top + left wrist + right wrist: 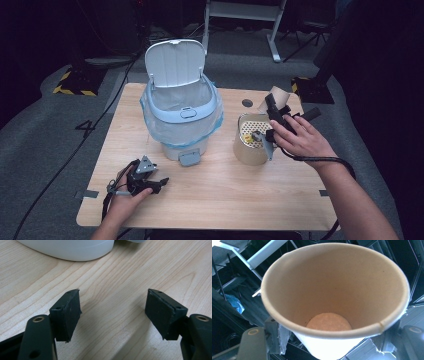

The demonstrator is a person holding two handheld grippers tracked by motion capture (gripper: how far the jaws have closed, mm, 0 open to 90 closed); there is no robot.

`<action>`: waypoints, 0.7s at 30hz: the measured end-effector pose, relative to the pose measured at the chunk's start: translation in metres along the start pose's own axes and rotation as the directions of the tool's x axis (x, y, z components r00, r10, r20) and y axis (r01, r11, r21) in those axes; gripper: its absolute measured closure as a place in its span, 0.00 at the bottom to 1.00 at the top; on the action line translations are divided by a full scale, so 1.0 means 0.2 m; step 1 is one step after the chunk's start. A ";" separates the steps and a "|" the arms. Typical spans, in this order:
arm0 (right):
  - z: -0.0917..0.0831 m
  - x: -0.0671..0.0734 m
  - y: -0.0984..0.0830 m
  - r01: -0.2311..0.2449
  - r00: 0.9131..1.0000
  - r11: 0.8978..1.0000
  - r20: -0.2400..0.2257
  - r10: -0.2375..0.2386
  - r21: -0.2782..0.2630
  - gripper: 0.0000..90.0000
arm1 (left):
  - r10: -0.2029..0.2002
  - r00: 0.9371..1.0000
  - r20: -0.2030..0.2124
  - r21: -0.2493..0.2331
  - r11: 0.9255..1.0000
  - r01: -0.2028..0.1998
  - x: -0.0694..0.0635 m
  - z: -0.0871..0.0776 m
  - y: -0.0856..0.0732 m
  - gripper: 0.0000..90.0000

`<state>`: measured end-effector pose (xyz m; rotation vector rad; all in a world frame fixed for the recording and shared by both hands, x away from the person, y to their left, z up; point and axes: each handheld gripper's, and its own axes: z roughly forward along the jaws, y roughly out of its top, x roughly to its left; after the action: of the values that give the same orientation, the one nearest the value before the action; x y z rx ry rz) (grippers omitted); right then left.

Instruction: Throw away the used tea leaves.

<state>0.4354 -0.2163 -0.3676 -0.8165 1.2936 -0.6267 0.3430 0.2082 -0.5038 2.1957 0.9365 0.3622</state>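
So, biggest first: wooden table (225, 195), light grain, with a white-and-pale-blue pedal bin (181, 112) standing left of centre near the far side. Bin lid (175, 62) is flipped up, a clear bag liner (150, 117) is folded over the rim, and the foot pedal (190, 158) faces me.

Right of the bin stands a tan cylindrical container (251, 141), open top, with a perforated insert and something small and yellow inside; can't tell what it is.

My right gripper (274, 112) is raised above and just behind that container, clamped on a brown paper cup (334, 290). In the right gripper view the cup sits between my two jaws, pads pressed on its sides low down, mouth tipped toward the camera, inside bare. In the high view the cup (276, 96) shows behind the gripper, off the table, tilted.

My left gripper (145, 181) sits low over the near left part of the table, well apart from the cup. In the left gripper view (113, 315) the jaws stand wide apart, only bare wood between them, the bin's base just ahead.
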 end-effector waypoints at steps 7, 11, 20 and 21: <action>0.00 0.00 0.01 0.011 1.000 1.000 0.001 -0.011 -0.004 0.32 | 0.000 1.000 0.000 0.000 1.000 0.000 0.00 0.00 0.00 0.32; 0.01 0.00 0.00 -0.028 0.999 1.000 -0.018 0.028 -0.008 0.32 | -0.001 1.000 -0.001 -0.002 1.000 0.001 0.00 0.00 0.00 0.32; 0.04 0.01 -0.11 -0.539 0.828 0.840 -0.216 0.518 -0.054 0.32 | 0.000 1.000 0.000 0.000 1.000 0.000 0.00 0.00 0.00 0.32; 0.05 0.01 -0.13 -0.611 0.774 0.790 -0.250 0.581 -0.056 0.32 | 0.000 1.000 0.000 0.000 1.000 0.000 0.00 0.00 0.00 0.32</action>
<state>0.4461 -0.2305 -0.3474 -0.3959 1.7119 -0.1106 0.3430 0.2082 -0.5038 2.1957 0.9362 0.3619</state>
